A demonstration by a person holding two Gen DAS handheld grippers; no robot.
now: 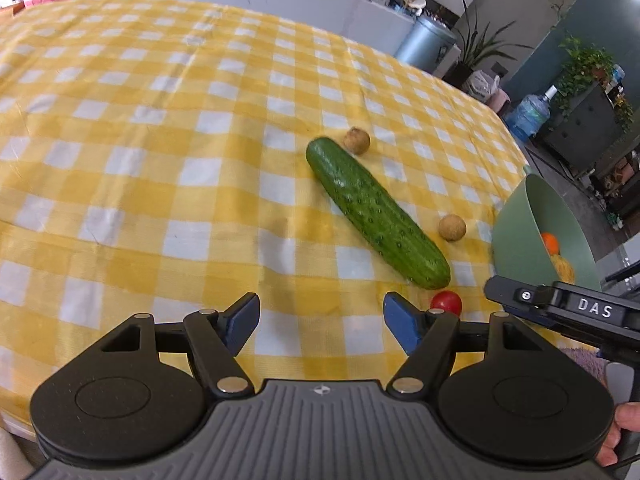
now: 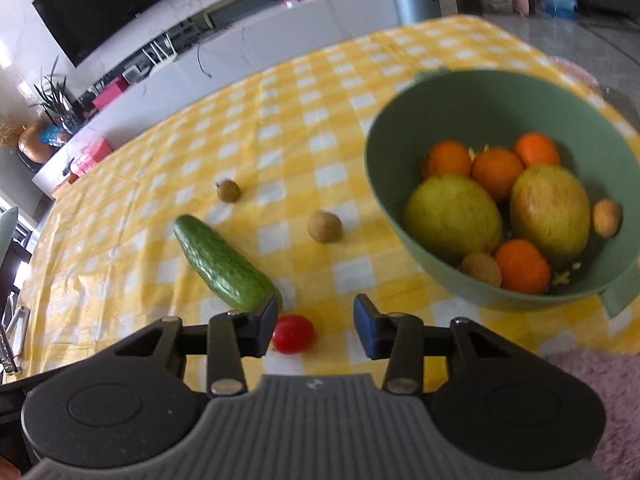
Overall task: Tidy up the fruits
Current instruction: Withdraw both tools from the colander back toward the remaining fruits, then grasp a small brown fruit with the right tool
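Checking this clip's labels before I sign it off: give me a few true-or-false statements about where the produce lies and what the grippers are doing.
1. The cucumber lies on the tablecloth, outside the bowl. True.
2. The bowl is empty. False: it holds oranges and other fruit.
3. The right gripper has the small tomato between its fingers. True.
4. The left gripper grips the cucumber. False: it is open and holds nothing.

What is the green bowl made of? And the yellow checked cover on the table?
The bowl looks like matte plastic: one even green colour, smooth thin wall, moulded tab handles, no shine like glass or china. The cover looks like woven cotton-type cloth: soft wrinkles, fold lines and a dull surface. Neither can be known for sure by look alone.
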